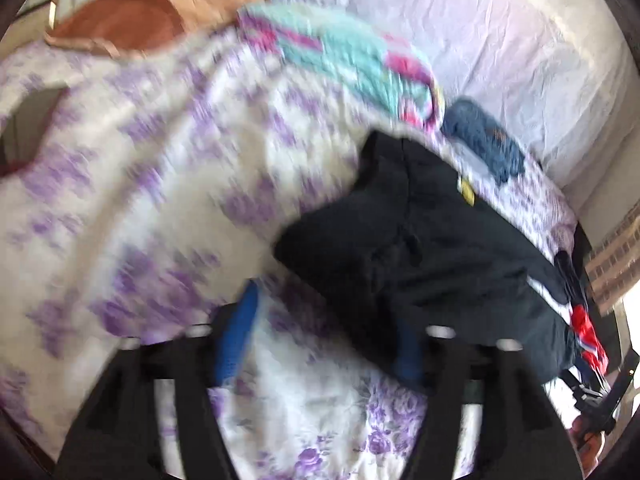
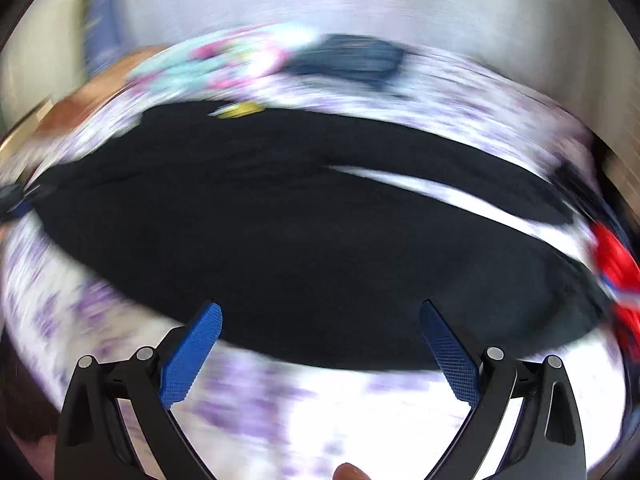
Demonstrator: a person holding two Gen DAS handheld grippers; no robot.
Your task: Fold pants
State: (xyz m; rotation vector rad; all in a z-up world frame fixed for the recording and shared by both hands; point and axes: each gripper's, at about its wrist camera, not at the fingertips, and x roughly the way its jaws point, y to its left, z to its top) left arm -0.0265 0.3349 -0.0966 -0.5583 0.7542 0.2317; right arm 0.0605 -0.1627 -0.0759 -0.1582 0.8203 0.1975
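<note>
On the bed, a floral purple-and-white sheet (image 1: 152, 168) covers the mattress, both views badly blurred. Far left, a brown cushion (image 1: 120, 26) sits near the head end; next to it a folded turquoise-and-pink blanket (image 1: 348, 56), then a small blue denim piece (image 1: 486, 142) just beside that. Black pants (image 1: 432, 248) lie in a bunched heap on the sheet, a yellow tag (image 1: 466, 192) at their upper edge, a white stripe along the right side. Red-and-blue cloth (image 1: 588, 334) touches the pants at far right. Left gripper (image 1: 324, 344) is spread wide, left blue finger over bare sheet, right finger at the pants' near edge, gripping nothing. Right gripper (image 2: 320, 332) also spread wide, released, hovering at the near edge of the pants (image 2: 304, 232), blue pads (image 2: 192, 354) clear of the fabric.
</note>
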